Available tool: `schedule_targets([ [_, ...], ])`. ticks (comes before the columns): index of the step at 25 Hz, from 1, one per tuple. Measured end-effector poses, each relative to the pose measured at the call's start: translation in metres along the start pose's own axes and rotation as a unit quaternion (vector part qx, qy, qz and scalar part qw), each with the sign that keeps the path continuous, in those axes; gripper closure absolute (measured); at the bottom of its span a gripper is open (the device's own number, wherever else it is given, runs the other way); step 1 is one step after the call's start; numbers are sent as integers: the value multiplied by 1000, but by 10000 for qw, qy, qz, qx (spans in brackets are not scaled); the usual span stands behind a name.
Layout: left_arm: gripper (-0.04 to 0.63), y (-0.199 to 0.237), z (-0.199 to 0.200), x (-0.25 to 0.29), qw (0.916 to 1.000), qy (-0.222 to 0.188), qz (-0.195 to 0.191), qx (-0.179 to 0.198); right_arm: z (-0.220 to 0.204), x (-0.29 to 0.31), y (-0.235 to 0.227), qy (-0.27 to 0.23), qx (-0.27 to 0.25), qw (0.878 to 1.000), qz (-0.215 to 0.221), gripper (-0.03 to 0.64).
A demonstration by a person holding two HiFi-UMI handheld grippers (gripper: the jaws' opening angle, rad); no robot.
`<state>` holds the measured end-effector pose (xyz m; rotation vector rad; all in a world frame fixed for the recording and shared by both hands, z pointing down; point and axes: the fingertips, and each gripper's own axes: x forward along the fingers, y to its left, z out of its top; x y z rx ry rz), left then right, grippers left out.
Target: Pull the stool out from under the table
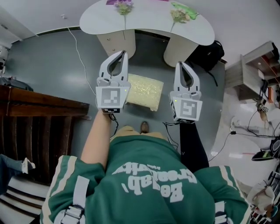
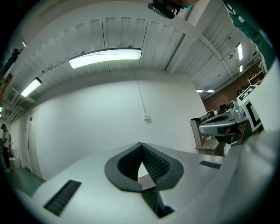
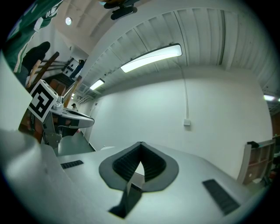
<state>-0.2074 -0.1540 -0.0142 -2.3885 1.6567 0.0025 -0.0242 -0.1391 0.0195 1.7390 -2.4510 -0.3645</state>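
**Head view: both grippers shut and empty, one on each side of the stool**

Grey floor [image 1: 52, 70] takes up most of the frame. A person in a green jersey [image 1: 144, 179] fills the bottom. A white table [image 1: 144, 24] curves across the top, and dark wooden furniture [image 1: 39, 118] sits at the left edge.

The stool [image 1: 144, 91], with a pale yellow cushioned seat, stands at the centre of the frame. It is below the table's near edge and its two legs, and seen from above it is clear of the tabletop.

The left gripper [image 1: 124, 53] overlaps the seat's left edge in the picture, and the right gripper [image 1: 180, 64] is just right of the seat. In each gripper view the ribbed pads [image 2: 155, 162] meet at the tips with nothing between them, facing a white wall.

Two flower stems [image 1: 124, 7] lie on the table. A brown shoe [image 1: 144, 127] shows just below the stool.
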Motion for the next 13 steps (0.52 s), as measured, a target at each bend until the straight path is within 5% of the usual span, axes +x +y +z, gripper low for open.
schedule_targets([
  [13,580,-3,8,-8,9999,-57,116,40,-5,-10,-4,9,66,10000,26,611],
])
